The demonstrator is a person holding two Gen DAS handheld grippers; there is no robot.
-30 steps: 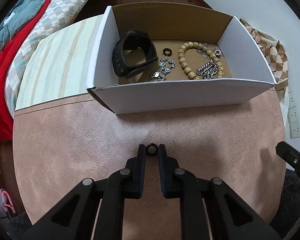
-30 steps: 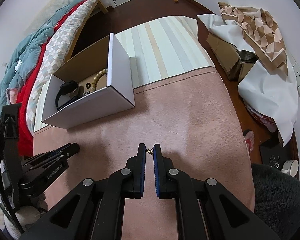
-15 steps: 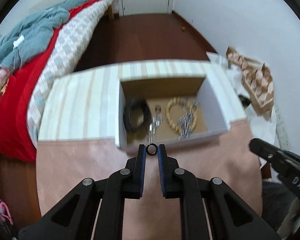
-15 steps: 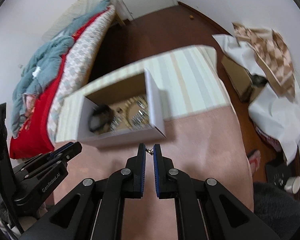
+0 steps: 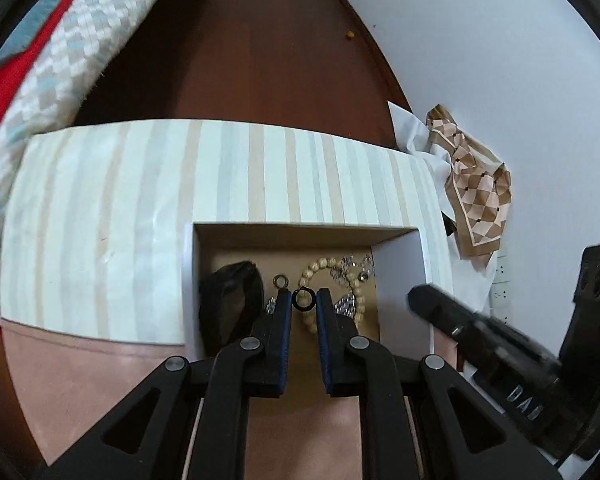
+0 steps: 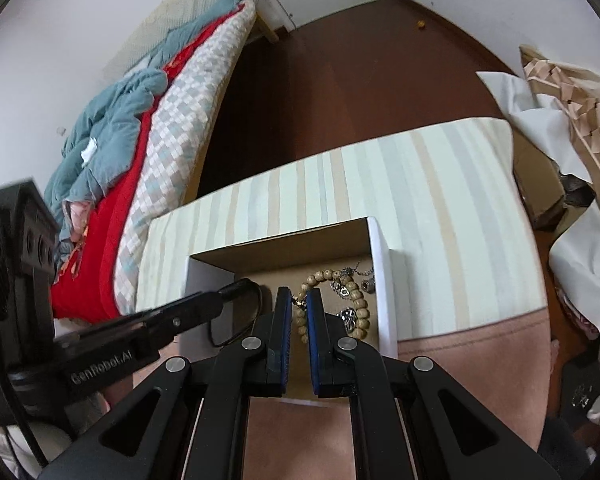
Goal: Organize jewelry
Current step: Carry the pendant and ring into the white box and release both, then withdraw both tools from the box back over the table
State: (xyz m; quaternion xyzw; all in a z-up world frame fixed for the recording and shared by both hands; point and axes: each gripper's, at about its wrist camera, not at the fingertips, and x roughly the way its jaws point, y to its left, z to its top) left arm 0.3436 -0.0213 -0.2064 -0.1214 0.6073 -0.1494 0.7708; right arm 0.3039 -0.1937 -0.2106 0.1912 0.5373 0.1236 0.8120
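Observation:
My left gripper (image 5: 303,299) is shut on a small black ring (image 5: 303,300) and holds it over the open white cardboard box (image 5: 400,276). My right gripper (image 6: 299,301) is shut on a tiny gold piece of jewelry (image 6: 299,302), also above the box (image 6: 381,280). Inside lie a black watch (image 5: 230,300), a wooden bead bracelet (image 5: 320,272), a small ring (image 5: 280,279) and silver chains (image 5: 354,266). The beads (image 6: 356,300) and chains (image 6: 348,316) also show in the right wrist view.
The box stands on a striped bench top (image 5: 140,208) next to a pink cloth (image 5: 84,380). A bed with red and grey bedding (image 6: 140,128) is at left. White paper and a checkered cloth (image 5: 476,196) lie at right by the wall.
Both grippers have moved forward from above the pink cloth to over the box, each still holding its piece. The box now fills the view near the fingertips.

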